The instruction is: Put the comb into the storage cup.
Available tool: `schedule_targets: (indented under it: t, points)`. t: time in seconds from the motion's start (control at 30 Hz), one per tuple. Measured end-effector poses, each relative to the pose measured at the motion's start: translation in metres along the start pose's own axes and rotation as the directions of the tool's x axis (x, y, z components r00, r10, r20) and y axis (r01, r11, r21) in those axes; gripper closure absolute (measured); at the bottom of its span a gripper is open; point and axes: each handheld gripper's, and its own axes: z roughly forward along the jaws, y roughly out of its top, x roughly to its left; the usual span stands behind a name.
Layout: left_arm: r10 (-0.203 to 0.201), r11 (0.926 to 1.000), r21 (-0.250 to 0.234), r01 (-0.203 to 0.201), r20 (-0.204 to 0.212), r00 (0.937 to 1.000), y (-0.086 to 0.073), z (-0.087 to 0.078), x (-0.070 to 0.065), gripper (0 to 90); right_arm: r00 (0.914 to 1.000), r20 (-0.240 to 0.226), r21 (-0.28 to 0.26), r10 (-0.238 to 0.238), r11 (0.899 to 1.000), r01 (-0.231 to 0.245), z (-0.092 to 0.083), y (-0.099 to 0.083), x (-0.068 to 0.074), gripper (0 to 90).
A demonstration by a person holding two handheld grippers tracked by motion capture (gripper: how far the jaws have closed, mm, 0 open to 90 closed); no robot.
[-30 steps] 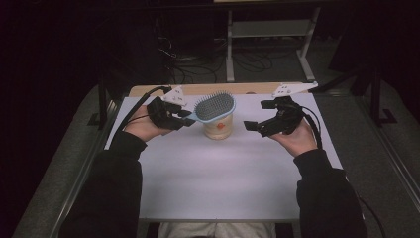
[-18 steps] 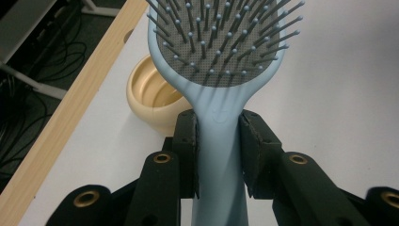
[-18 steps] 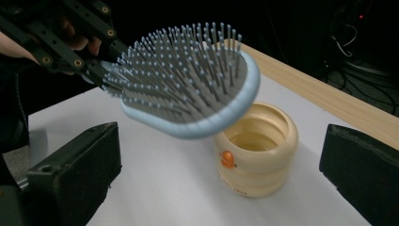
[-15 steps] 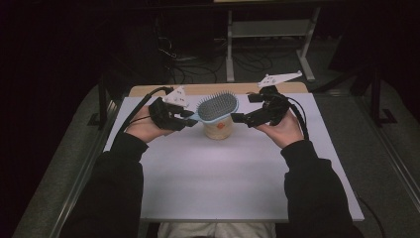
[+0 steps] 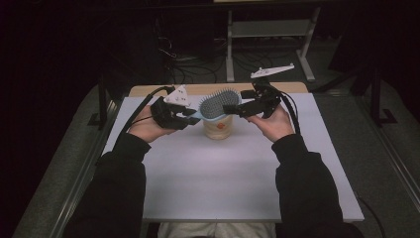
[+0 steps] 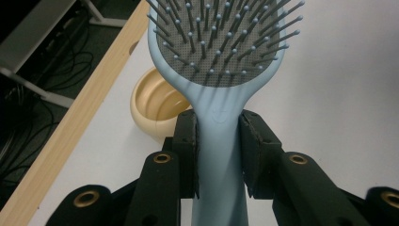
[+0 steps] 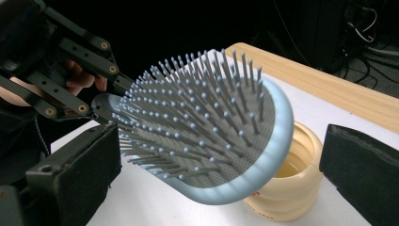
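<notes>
Over the middle of the white table, a light blue plastic hairbrush with a grey pad and thin grey bristles is hanging in the air, just above a small cream-coloured ribbed cup. The cup is showing a bit of red writing low on its side, but it is too small to read. The brush is showing no words either. Its head is an oval, its bristles are pointing up and each one is ending in a tiny round blue tip. Its smooth handle is sitting between the two black pads of the left gripper, which are pressing on it from both sides and holding it. The right gripper is staying wide, with the brush head between its two black fuzzy pads and not touching them. The cup is round, shiny inside and standing upright on the table near the far wooden edge.
</notes>
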Motion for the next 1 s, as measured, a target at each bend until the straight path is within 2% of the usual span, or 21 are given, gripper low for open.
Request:
schedule_targets:
  t: [0.27, 0.33, 0.37, 0.5, 0.57, 0.6, 0.63, 0.67, 0.73, 0.77, 0.9, 0.93, 1.0]
  points:
    - [-0.008, 0.9997, -0.025, 0.007, -0.012, 0.9999, 0.001, -0.001, -0.001, 69.4, 0.9998, 0.006, 0.029, 0.021, 0.999, -0.021, 0.006, 0.007, 0.002, 0.1]
    - [-0.006, 0.9997, -0.024, 0.006, -0.019, 0.9998, 0.001, -0.001, -0.001, 69.4, 0.9996, 0.026, 0.033, 0.009, 0.999, -0.010, 0.005, 0.010, 0.004, 5.8]
    - [-0.010, 0.9995, -0.029, 0.009, -0.020, 0.9997, 0.001, -0.001, -0.001, 69.4, 0.9998, 0.018, 0.019, 0.008, 1.000, -0.008, 0.003, 0.012, 0.005, 11.9]
    - [-0.012, 0.9986, -0.052, 0.011, -0.029, 0.9995, 0.003, -0.001, -0.002, 69.4, 0.9994, -0.007, 0.016, 0.033, 0.999, -0.033, 0.002, 0.014, 0.004, 13.7]
    - [-0.011, 0.9983, -0.058, 0.009, -0.037, 0.9993, 0.003, -0.001, -0.003, 69.4, 0.9979, -0.026, -0.001, 0.060, 0.998, -0.060, 0.000, 0.015, 0.002, 19.1]
    - [-0.012, 0.9980, -0.062, 0.009, -0.044, 0.9990, 0.004, -0.001, -0.003, 69.4, 0.9979, -0.026, -0.001, 0.060, 0.998, -0.060, 0.000, 0.015, 0.002, 19.1]
    - [-0.018, 0.9975, -0.069, 0.015, -0.045, 0.9988, 0.004, 0.000, -0.003, 69.4, 0.9944, -0.047, -0.016, 0.094, 0.995, -0.095, -0.002, 0.015, 0.000, 23.3]
    - [-0.019, 0.9972, -0.073, 0.016, -0.044, 0.9989, 0.004, 0.000, -0.003, 69.4, 0.9944, -0.047, -0.016, 0.094, 0.995, -0.095, -0.002, 0.015, 0.000, 23.3]
    - [-0.018, 0.9972, -0.074, 0.015, -0.051, 0.9985, 0.005, 0.002, -0.004, 69.3, 0.9873, -0.064, -0.002, 0.146, 0.989, -0.146, -0.002, 0.016, -0.003, 25.8]
    - [-0.023, 0.9969, -0.077, 0.019, -0.050, 0.9985, 0.005, 0.003, -0.005, 69.3, 0.9873, -0.064, -0.002, 0.146, 0.989, -0.146, -0.002, 0.016, -0.003, 25.8]
    - [-0.027, 0.9967, -0.078, 0.022, -0.060, 0.9978, 0.006, 0.008, -0.007, 69.3, 0.9774, -0.055, 0.027, 0.204, 0.979, -0.203, -0.001, 0.017, -0.007, 28.1]
    - [-0.034, 0.9963, -0.081, 0.029, -0.066, 0.9973, 0.006, 0.010, -0.008, 69.3, 0.9688, -0.050, 0.034, 0.243, 0.970, -0.241, -0.002, 0.018, -0.009, 30.4]
    - [-0.039, 0.9959, -0.085, 0.033, -0.065, 0.9972, 0.007, 0.011, -0.008, 69.3, 0.9638, -0.043, 0.034, 0.263, 0.964, -0.262, -0.004, 0.019, -0.010, 32.9]
